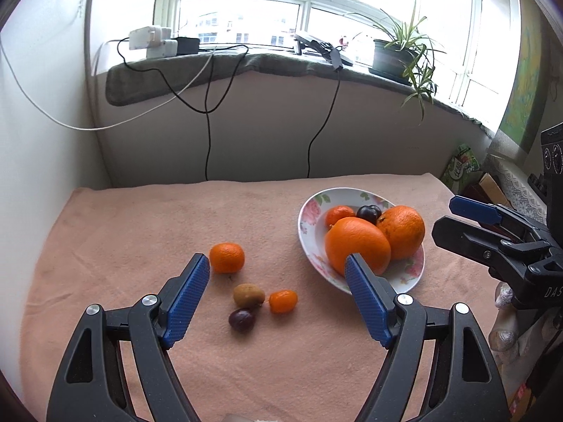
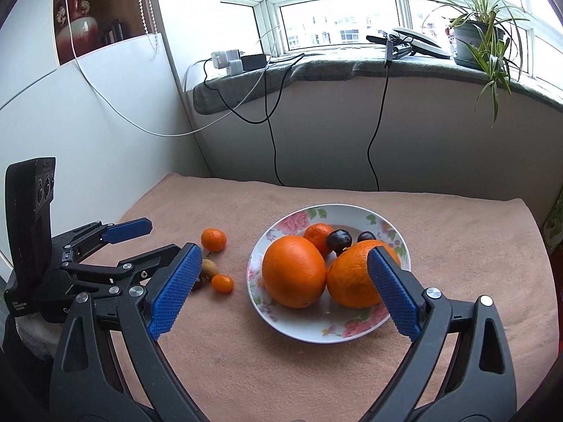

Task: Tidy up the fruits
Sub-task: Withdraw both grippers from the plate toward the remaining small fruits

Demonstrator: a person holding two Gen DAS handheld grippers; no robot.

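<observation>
A floral plate (image 1: 305, 232) (image 2: 316, 332) holds two big oranges (image 2: 293, 270), a mandarin and dark plums. On the pink cloth to its left lie a mandarin (image 1: 227, 257) (image 2: 213, 240), a brown kiwi-like fruit (image 1: 248, 294), a kumquat (image 1: 283, 301) (image 2: 222, 283) and a dark plum (image 1: 241, 320). My left gripper (image 1: 278, 263) hangs open above these loose fruits, with nothing between its pads. My right gripper (image 2: 284, 251) hovers open and wide over the plate, its pads clear of the oranges.
The pink cloth (image 1: 140, 232) covers the table up to a white wall. Behind it, black and white cables (image 1: 207, 133) hang from a sill with chargers and a potted plant (image 1: 397, 52). A white panel stands at the left and boxes (image 1: 461, 167) at the right.
</observation>
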